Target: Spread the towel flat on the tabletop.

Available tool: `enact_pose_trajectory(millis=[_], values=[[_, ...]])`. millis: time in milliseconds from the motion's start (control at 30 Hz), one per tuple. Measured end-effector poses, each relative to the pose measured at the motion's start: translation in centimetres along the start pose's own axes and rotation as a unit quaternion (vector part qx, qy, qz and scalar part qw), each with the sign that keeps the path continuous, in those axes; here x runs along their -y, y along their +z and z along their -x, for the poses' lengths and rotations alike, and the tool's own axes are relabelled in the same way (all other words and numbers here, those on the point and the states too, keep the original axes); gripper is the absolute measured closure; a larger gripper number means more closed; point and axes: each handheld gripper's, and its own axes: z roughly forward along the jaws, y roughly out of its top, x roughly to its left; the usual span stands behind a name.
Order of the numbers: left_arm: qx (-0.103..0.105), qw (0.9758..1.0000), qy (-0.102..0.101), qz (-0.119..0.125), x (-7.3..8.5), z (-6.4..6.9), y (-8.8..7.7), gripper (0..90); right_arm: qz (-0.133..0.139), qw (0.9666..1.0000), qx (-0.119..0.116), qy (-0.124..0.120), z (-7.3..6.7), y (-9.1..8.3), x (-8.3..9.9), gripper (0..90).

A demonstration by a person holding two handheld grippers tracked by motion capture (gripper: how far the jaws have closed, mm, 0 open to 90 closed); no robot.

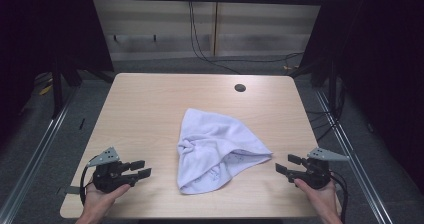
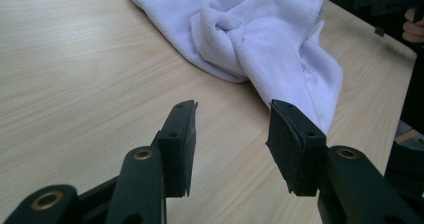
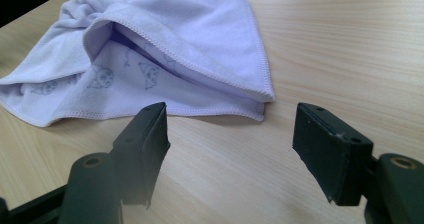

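On the table [image 1: 150,109], near its middle and a little toward the person's edge, a pale lilac cloth [image 1: 215,149] is seen lying crumpled and loosely folded over itself, with one layer lifted so that a pocket opens toward the right gripper [image 1: 283,165]. It is judged to be light, soft and limp: it would sag and unfold as soon as it is raised, and a pinch on a bunched fold would likely bring up several layers at once. A stitched hem [image 3: 220,74] is shown along the edges, and a hemmed corner [image 3: 260,109] lying flat just ahead of the right gripper is judged the surest place to be taken, since a single layer can be isolated there. The left gripper [image 1: 142,168] is held with its jaws spread wide and nothing between them, near the cloth's near edge but not touching it; the right gripper is likewise held wide apart and empty. Faint small cat-like drawings [image 3: 100,76] are printed on the inner face; no brand, label or readable writing is made out.
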Motion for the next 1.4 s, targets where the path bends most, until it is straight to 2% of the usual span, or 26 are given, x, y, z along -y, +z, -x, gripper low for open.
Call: enact_pose_trajectory(millis=[67, 167, 233, 333, 400, 500, 567, 633, 700, 733, 767, 800, 833, 867, 933, 1000, 1067, 1100, 1133, 1167, 1200, 1267, 1400], values=[[0.003, 1.0, -0.004, 0.0, -0.1, -0.1, 0.1, 54.3, 0.0, 1.0, -0.004, 0.0, -0.1, 0.0, 0.0, 30.8], [-0.006, 0.9998, -0.017, -0.005, -0.2, -0.4, 0.5, 53.2, 0.001, 0.9999, -0.013, -0.008, -0.6, 0.0, 0.1, 34.5], [-0.001, 0.9997, -0.026, 0.0, -0.3, -0.6, 0.7, 53.3, -0.008, 0.9993, -0.035, -0.011, -1.0, 0.4, 0.2, 39.3], [0.01, 0.9998, -0.017, -0.005, -0.5, -0.6, 1.2, 54.8, -0.012, 0.9987, -0.048, -0.006, -1.0, 0.8, 0.2, 37.7], [0.022, 0.9997, -0.002, -0.011, -0.7, -0.3, 1.6, 64.6, -0.015, 0.9985, -0.054, 0.002, -1.2, 1.3, 0.0, 37.5], [0.027, 0.9992, 0.026, -0.017, -1.2, 0.8, 2.2, 70.3, -0.034, 0.997, -0.069, 0.003, -1.7, 2.3, -0.2, 39.3], [0.035, 0.9985, 0.04, -0.017, -1.7, 1.5, 2.7, 72.4, -0.059, 0.9943, -0.088, -0.012, -2.7, 3.2, -0.4, 38.7], [0.056, 0.9976, 0.036, -0.015, -2.2, 2.0, 3.5, 74.2, -0.071, 0.9919, -0.1, -0.033, -3.9, 4.1, -0.7, 37.8], [0.062, 0.997, 0.044, -0.015, -3.0, 2.4, 4.5, 74.5, -0.072, 0.9903, -0.109, -0.046, -5.3, 4.9, -1.3, 37.3], [0.078, 0.9962, 0.037, -0.009, -3.5, 2.4, 5.2, 75.0, -0.073, 0.9894, -0.114, -0.053, -5.9, 5.4, -1.5, 37.0], [0.086, 0.9959, 0.027, 0.002, -4.1, 2.3, 5.8, 74.7, -0.078, 0.9879, -0.119, -0.061, -6.6, 6.1, -1.8, 36.5], [0.086, 0.9959, 0.029, 0.003, -4.5, 2.2, 6.3, 74.7, -0.081, 0.987, -0.122, -0.068, -7.0, 6.8, -2.0, 36.5], [0.082, 0.9959, 0.037, 0.002, -5.1, 2.1, 6.9, 74.5, -0.088, 0.9856, -0.121, -0.08, -7.5, 7.9, -2.4, 34.4], [0.078, 0.9961, 0.04, 0.004, -5.8, 1.9, 7.9, 74.5, -0.088, 0.9856, -0.121, -0.08, -7.5, 7.9, -2.4, 34.4], [0.068, 0.997, 0.039, 0.004, -6.5, 1.4, 9.0, 71.9, -0.09, 0.9847, -0.121, -0.088, -7.6, 9.2, -2.9, 34.9], [0.043, 0.9985, 0.035, -0.001, -6.9, 0.8, 10.4, 67.2, -0.086, 0.9849, -0.119, -0.091, -7.6, 10.1, -3.3, 34.9], [0.022, 0.9987, 0.042, -0.018, -6.8, 0.2, 11.7, 61.6, -0.086, 0.9856, -0.112, -0.093, -7.4, 11.0, -3.6, 35.1], [0.008, 0.998, 0.04, -0.049, -6.1, -0.4, 12.8, 58.1, -0.096, 0.9842, -0.1, -0.11, -7.4, 11.7, -3.7, 35.0], [0.008, 0.998, 0.04, -0.049, -6.1, -0.4, 12.8, 58.0, -0.096, 0.9842, -0.1, -0.11, -7.4, 11.7, -3.7, 35.0], [-0.002, 0.9964, 0.053, -0.066, -5.6, -0.5, 13.2, 58.0, -0.097, 0.984, -0.1, -0.111, -7.3, 11.9, -3.6, 34.8], [-0.002, 0.9957, 0.061, -0.069, -5.3, -0.4, 13.2, 58.2, -0.101, 0.9839, -0.102, -0.107, -7.1, 12.0, -3.5, 33.8], [0.0, 0.9952, 0.066, -0.072, -5.0, -0.1, 12.7, 61.1, -0.102, 0.9844, -0.09, -0.112, -6.9, 12.0, -3.3, 30.8], [-0.008, 0.9904, 0.101, -0.094, -4.3, 1.2, 11.9, 66.4, -0.099, 0.9869, -0.077, -0.101, -6.4, 12.2, -3.2, 29.7]])
